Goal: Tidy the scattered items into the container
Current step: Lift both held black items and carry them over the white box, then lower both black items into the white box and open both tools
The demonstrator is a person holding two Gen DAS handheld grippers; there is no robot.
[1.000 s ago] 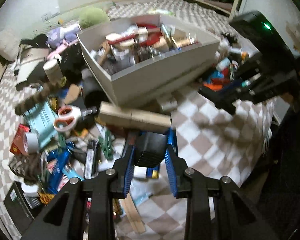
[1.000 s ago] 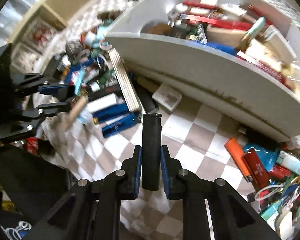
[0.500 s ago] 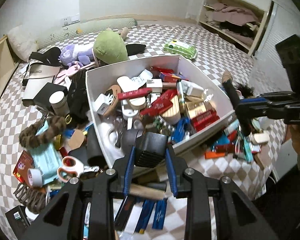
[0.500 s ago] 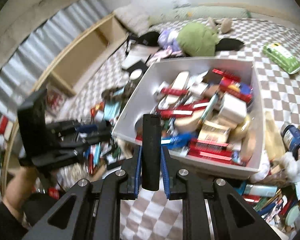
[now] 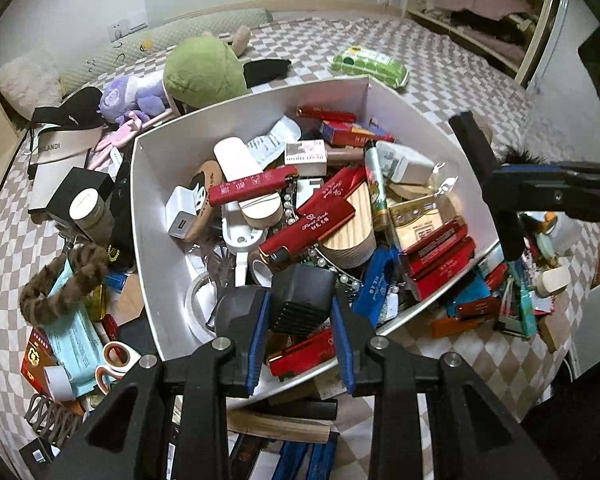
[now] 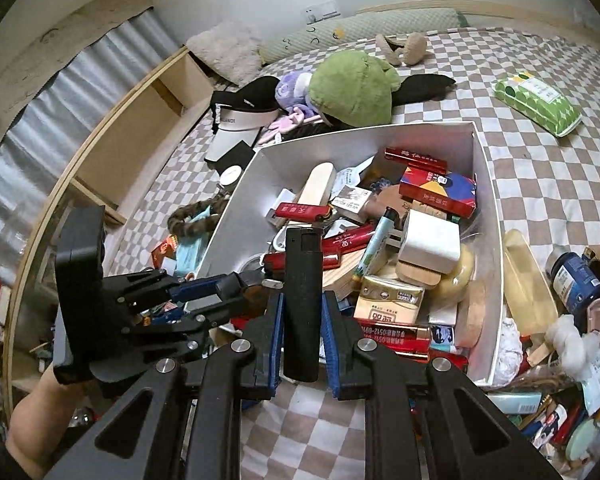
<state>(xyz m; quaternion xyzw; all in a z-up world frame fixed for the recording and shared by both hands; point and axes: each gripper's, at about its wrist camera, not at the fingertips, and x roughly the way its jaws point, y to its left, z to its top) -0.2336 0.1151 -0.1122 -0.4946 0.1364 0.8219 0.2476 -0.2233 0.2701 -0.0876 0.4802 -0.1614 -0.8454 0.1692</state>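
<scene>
White container (image 5: 156,216) sits on the checkered bedspread (image 6: 540,168), heaped almost to its rim. Left gripper (image 5: 302,320) clamps a ribbed black block (image 5: 300,298) above the near edge. Right gripper (image 6: 302,324) pinches a black lighter (image 6: 302,300) above the near wall. Clutter crowds both sides; lower layers hidden.

You're working over a bed with a brown-and-white checkered sheet (image 5: 440,68). Sitting directly on it: the white container (image 5: 152,216) mid-bed, a green plush (image 5: 204,68) and purple plush (image 5: 128,94) lying behind it, a green wipes pack (image 5: 370,65) lying well apart toward the far side, a white visor (image 5: 56,152) and a long green bolster (image 6: 364,26) lying along the wall. Loose boxes and tubes are crowding the sheet just beside the container's near walls.
</scene>
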